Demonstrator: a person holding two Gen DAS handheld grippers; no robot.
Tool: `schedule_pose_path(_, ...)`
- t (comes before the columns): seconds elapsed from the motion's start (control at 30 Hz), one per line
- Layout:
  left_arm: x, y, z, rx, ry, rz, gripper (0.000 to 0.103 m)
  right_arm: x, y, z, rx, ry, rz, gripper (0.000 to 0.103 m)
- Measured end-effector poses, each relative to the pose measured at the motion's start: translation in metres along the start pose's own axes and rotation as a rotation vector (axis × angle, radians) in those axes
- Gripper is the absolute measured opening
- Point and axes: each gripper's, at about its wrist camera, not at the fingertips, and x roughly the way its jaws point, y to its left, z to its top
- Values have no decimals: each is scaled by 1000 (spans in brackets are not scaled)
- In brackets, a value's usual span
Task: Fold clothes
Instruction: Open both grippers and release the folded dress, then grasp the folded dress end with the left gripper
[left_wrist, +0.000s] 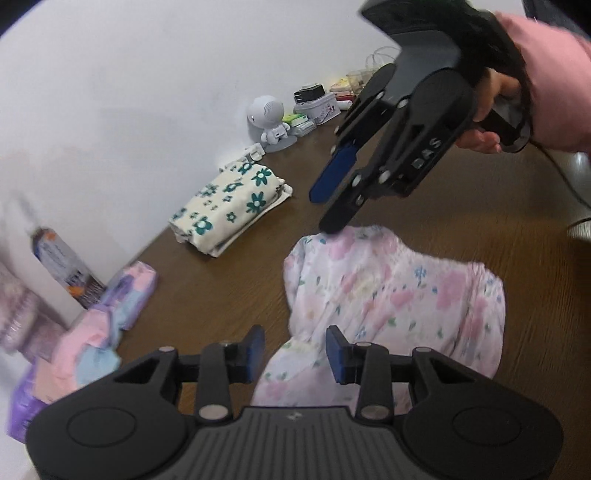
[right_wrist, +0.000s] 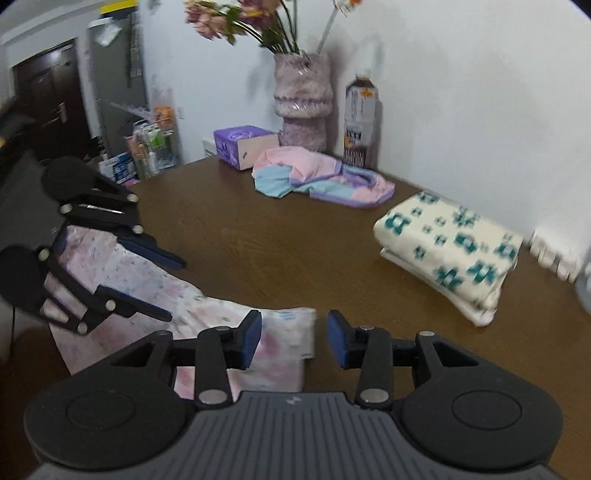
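Worktop (right_wrist: 258, 251), brown wood. Pink floral garment (left_wrist: 391, 295): crumpled, lying at the near edge. Left tool (left_wrist: 295, 350): fingers spread, nothing gripped, poised above the garment. Right tool (right_wrist: 291, 339): fingers spread, empty, over the garment's corner. Folded cream floral cloth (right_wrist: 450, 251): lies apart, beside the wall.

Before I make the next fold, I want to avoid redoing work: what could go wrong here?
1. Both grippers, left and right, look open over the pink floral garment, so a half-made fold may slump back.
2. The garment still lies bunched and wrinkled; folding now could trap creases.
3. The folded green-flowered cloth sits close by on the table; a wide sweep might knock it askew.
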Motion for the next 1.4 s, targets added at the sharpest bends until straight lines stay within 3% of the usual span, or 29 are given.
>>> schedule_pose_path(0.13, 11, 15, -2, -150, -11, -93, 35, 6, -23, -9, -128, 30, -73, 40)
schedule_pose_path(0.23, 23, 25, 2, -226, -30, -155, 35, 30, -30, -12, -214, 66, -21, 40)
schedule_pose_path(0.37, 33, 32, 8, -235, -10, -169, 30, 51, -22, -9, -321, 40, 55, 40)
schedule_pose_path(0.47, 35, 38, 8, -249, 16, -203, 10, 60, -17, -10, -391, 33, 72, 40)
schedule_pose_path(0.67, 33, 41, -1, -289, 10, -249, 7, 56, 8, -15, -523, -19, 104, 40)
schedule_pose_path(0.87, 36, 36, -2, -267, 22, -262, 7, 56, 17, -15, -574, -27, 144, 38)
schedule_pose_path(0.9, 36, 35, -1, -262, 22, -264, 7, 56, 18, -15, -581, -25, 154, 36)
schedule_pose_path(1.0, 38, 34, -2, -266, 20, -263, 7, 58, 21, -16, -586, -3, 183, 5)
schedule_pose_path(1.03, 38, 33, -2, -268, 18, -263, 7, 58, 22, -18, -583, 6, 187, 3)
schedule_pose_path(1.17, 37, 32, -8, -297, 7, -256, 7, 52, 32, -30, -546, -10, 140, 1)
schedule_pose_path(1.3, 33, 32, -14, -338, -22, -255, 9, 35, 55, -50, -508, -58, 4, 0)
schedule_pose_path(1.4, 32, 32, -14, -335, -34, -263, 13, 29, 68, -62, -502, -54, -46, 0)
